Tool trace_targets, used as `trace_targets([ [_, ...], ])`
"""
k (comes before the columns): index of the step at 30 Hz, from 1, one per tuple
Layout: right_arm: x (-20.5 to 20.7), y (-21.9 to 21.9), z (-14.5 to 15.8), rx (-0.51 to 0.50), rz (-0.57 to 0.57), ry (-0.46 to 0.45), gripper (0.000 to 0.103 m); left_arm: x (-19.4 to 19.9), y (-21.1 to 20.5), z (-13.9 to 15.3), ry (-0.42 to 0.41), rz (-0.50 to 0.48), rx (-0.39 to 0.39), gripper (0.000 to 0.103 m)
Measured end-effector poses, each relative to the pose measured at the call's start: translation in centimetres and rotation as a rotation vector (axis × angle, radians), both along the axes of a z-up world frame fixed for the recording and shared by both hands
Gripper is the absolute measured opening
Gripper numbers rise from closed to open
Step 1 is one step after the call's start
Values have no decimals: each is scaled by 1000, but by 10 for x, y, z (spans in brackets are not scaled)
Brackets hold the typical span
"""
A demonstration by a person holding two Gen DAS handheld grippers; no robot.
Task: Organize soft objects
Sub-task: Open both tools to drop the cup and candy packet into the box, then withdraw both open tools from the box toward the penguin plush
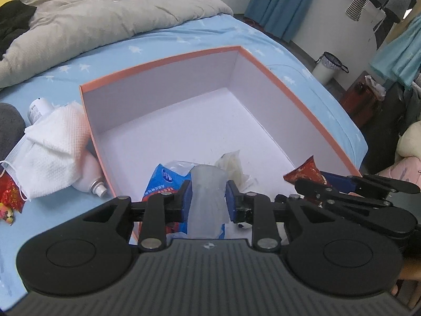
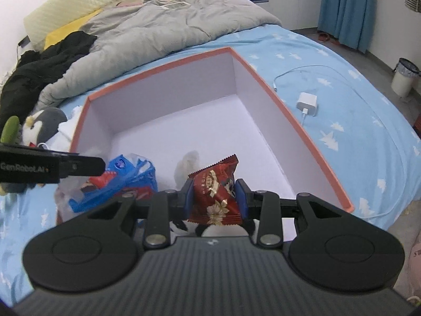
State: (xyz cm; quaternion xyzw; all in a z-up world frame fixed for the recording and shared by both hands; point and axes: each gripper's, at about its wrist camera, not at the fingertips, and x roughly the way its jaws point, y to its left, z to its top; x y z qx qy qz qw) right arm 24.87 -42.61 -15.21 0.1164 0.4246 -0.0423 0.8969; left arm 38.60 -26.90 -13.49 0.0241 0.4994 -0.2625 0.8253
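An open white box with an orange rim [image 1: 163, 59] [image 2: 158, 69] lies on the blue star-print bed sheet. Over its near left corner my left gripper [image 1: 208, 187] has its blue pads against a fold of translucent plastic [image 1: 208, 197] belonging to a blue tissue pack [image 1: 160, 181] [image 2: 123, 176], which hangs into the box. My right gripper [image 2: 214, 187] is shut on a red snack packet [image 2: 215, 194] [image 1: 305, 171] above the near right part of the box. Each gripper shows at the edge of the other's view. A crumpled clear wrapper [image 1: 231, 163] lies on the box floor.
Left of the box lie a white cloth and mask [image 1: 52, 147], a white spray bottle [image 1: 86, 181] and a penguin plush [image 2: 42, 123]. A white charger with cable [image 2: 306, 104] lies to the right. A grey duvet [image 2: 163, 23] and black clothes [image 2: 39, 71] cover the far bed.
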Motion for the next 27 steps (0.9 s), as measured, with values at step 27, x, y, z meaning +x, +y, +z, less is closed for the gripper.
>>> trace_targets([
  [27,-79,37,48,26,35,-260,53,-112,75,65,-286,37,-104,44],
])
